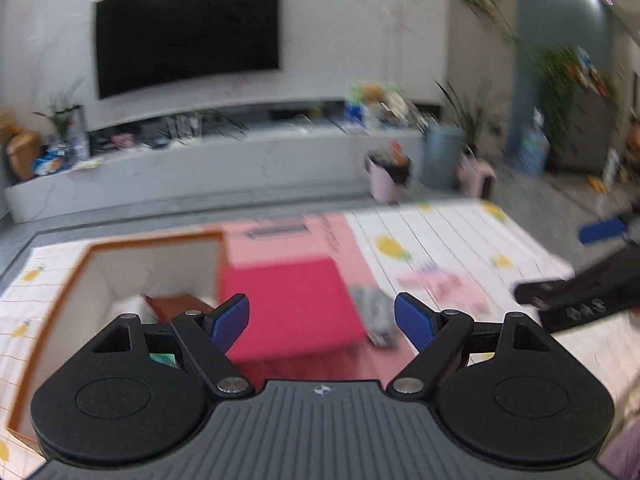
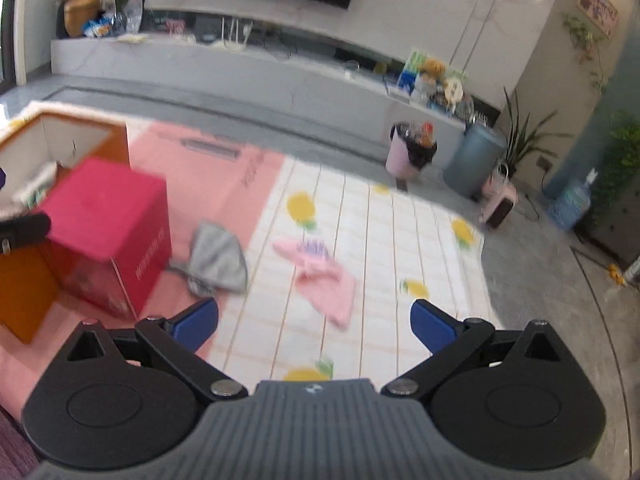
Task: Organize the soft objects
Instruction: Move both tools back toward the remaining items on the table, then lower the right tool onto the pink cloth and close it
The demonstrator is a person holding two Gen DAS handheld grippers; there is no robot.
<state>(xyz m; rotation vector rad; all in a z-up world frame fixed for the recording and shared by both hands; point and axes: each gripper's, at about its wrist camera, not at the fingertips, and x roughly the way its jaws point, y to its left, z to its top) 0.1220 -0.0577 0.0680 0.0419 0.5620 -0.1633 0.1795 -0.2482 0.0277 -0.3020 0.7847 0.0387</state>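
Wall-mounted television (image 1: pixel 187 32), low console (image 1: pixel 208 168), grey floor (image 2: pixel 540 280)

Motion blur smears most of the left wrist view: the grey cloth (image 1: pixel 374 312) beside the red box (image 1: pixel 288 312) is only a streaked patch, and the pink cloth (image 1: pixel 444 286) past it has no readable outline. The open orange box (image 1: pixel 60 296) left of the red box is cut by the lower edge, and its contents (image 1: pixel 132 304) cannot be identified. Printing on the red box's side (image 2: pixel 150 254) is too smeared to read in the right wrist view.
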